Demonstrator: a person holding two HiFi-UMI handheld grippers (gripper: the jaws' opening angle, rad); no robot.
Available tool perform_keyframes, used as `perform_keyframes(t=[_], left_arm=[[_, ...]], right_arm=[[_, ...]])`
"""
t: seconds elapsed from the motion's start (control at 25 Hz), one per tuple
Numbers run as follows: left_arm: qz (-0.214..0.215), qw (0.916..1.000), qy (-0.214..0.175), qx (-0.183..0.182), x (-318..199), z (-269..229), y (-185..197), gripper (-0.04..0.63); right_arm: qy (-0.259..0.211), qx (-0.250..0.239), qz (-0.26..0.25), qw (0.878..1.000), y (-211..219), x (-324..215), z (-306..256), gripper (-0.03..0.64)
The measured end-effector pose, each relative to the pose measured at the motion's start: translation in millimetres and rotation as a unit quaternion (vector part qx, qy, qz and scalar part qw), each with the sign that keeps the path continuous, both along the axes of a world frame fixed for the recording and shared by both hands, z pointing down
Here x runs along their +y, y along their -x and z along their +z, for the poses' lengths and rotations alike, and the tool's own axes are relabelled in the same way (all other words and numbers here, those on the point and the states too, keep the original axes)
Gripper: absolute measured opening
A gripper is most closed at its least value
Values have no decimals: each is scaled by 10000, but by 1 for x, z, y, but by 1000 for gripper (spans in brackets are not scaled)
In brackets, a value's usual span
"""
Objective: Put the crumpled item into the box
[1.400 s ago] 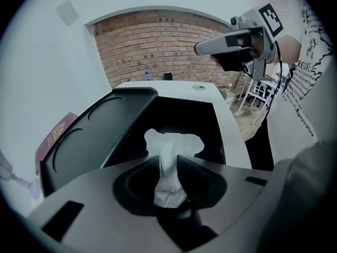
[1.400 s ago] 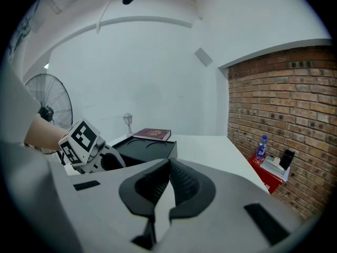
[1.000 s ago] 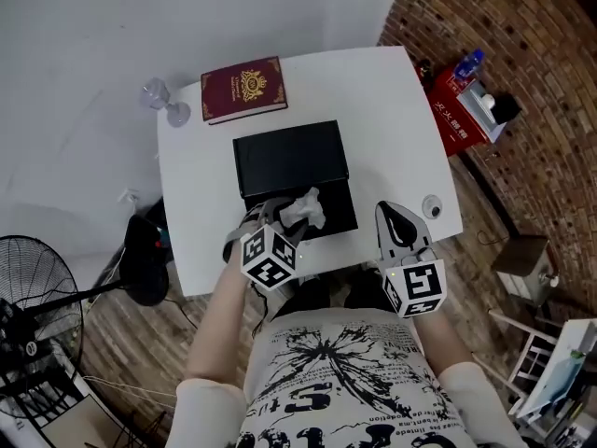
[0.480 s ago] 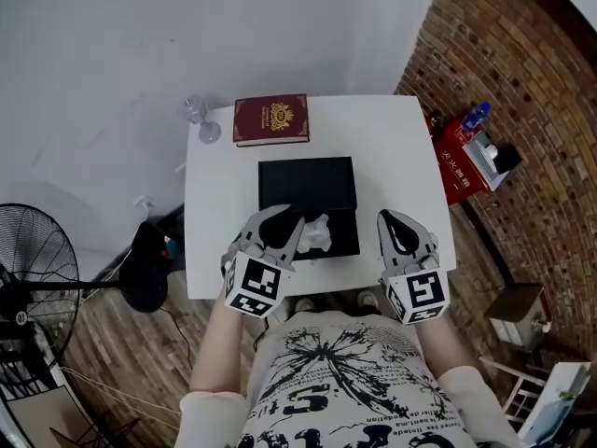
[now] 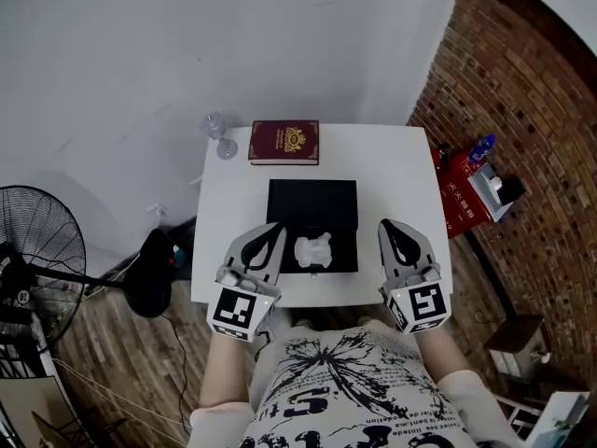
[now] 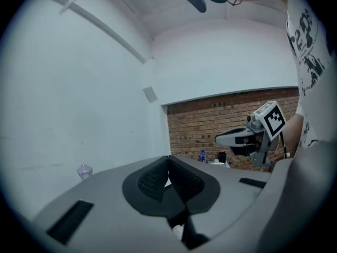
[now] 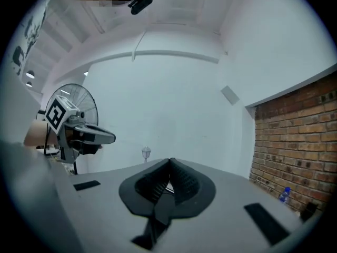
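Observation:
The crumpled white item (image 5: 312,250) lies inside the front half of the open black box (image 5: 341,263) on the white table (image 5: 224,203). My left gripper (image 5: 274,228) hangs just left of the box, shut with nothing between its jaws; the left gripper view shows its pads (image 6: 181,181) pressed together, tips pointing up at the wall. My right gripper (image 5: 386,224) hovers right of the box, also shut and empty, and its own view shows the tips (image 7: 170,161) meeting. Neither gripper touches the item.
A dark red book (image 5: 284,142) lies behind the box, with a clear glass (image 5: 224,146) at the table's back left corner. On the floor stand a fan (image 5: 37,241) at the left and a red case (image 5: 462,194) by the brick wall on the right.
The left gripper let go of the crumpled item, which now rests in the box, then drew back to the left and shut. The head camera rose, so the table looks smaller.

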State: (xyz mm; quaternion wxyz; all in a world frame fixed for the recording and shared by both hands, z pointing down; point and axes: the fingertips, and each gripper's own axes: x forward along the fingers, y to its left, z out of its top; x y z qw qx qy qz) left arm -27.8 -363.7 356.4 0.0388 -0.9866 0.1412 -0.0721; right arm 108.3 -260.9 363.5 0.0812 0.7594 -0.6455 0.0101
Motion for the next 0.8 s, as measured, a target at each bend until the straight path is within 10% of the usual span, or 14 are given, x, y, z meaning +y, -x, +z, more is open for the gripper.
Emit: perform_keyframes(t=[0.8], left_arm=[[-315, 9990, 196, 260, 21, -16, 17, 14]], right_arm=[[10, 55, -252, 9997, 10, 25, -5, 12]])
